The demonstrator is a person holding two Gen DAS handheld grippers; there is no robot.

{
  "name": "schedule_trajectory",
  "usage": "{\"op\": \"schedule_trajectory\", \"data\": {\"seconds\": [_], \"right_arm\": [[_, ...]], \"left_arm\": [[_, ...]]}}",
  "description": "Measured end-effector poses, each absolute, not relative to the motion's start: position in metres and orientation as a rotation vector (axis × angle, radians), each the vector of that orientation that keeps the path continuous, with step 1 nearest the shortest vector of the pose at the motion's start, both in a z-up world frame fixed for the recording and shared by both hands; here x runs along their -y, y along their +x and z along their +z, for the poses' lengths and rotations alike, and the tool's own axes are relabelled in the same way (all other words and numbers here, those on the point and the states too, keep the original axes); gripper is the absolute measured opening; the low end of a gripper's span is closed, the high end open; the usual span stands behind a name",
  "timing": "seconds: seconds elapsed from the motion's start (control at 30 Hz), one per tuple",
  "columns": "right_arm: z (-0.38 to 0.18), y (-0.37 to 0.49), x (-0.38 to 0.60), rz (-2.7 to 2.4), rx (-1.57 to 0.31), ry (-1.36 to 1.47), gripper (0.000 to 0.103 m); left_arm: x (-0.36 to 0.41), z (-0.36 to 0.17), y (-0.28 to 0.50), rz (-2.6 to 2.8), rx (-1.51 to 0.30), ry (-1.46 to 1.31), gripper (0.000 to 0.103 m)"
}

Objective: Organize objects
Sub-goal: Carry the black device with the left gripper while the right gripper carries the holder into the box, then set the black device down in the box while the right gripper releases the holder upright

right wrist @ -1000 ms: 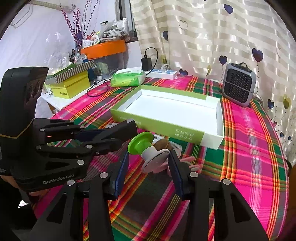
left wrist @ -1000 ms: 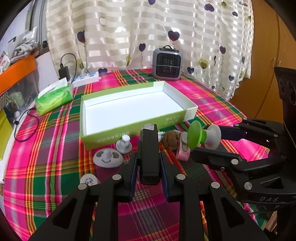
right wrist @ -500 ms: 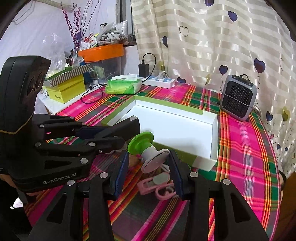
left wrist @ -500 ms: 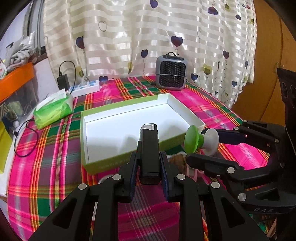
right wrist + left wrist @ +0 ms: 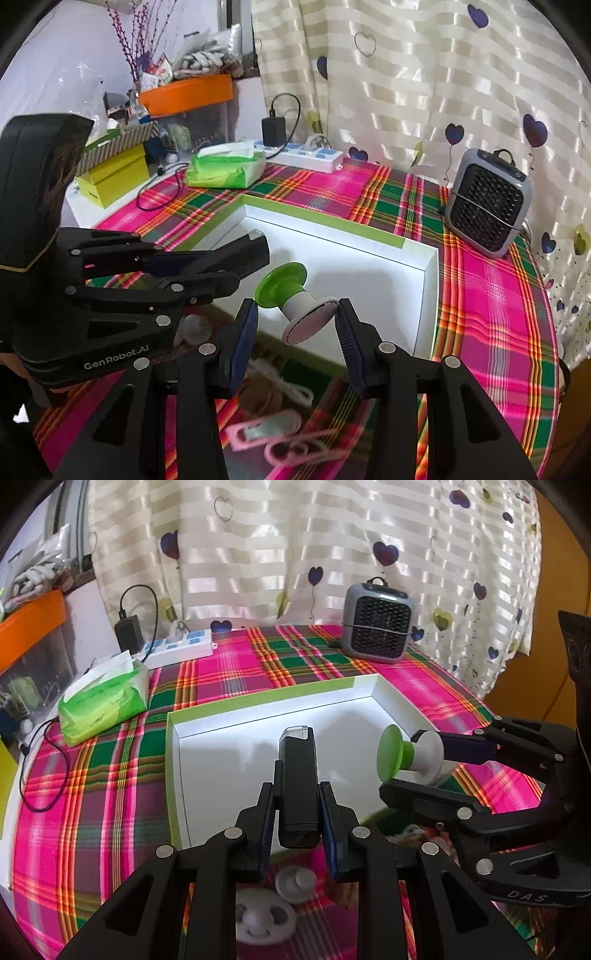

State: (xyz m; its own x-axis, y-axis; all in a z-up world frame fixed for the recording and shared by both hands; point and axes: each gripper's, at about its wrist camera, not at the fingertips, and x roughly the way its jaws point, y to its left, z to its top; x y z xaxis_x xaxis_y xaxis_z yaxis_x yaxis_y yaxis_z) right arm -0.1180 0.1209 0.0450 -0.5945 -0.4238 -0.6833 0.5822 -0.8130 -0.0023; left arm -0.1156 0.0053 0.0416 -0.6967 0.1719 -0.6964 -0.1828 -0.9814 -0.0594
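Note:
My left gripper is shut on a black rectangular device with a clear tip, held above the near part of the green-edged white box. My right gripper is shut on a green-and-white spool-shaped object, held above the box's near right side; it also shows in the left wrist view. The left gripper shows at the left of the right wrist view. The box interior is bare.
On the plaid cloth before the box lie white round pieces, a white smiley disc, a pink clip and a brown fuzzy item. A grey heater, tissue pack and power strip stand behind.
Both grippers have risen and moved forward with their objects, from above the loose items in front of the box to above the box's near edge.

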Motion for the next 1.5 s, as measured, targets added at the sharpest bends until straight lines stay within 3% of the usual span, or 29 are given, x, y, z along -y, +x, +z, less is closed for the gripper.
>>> {"op": "schedule_trajectory", "data": {"seconds": [0.7,1.5], "right_arm": [[0.013,-0.157,-0.122,-2.314,-0.255,1.094,0.045],[0.031,-0.131,-0.12,-2.402,-0.337,0.995,0.045]], "left_arm": [[-0.012,0.014,-0.148,2.68,-0.075,-1.217,0.021],[-0.013,0.03,-0.128,2.701,-0.075,-1.13,0.024]]}}
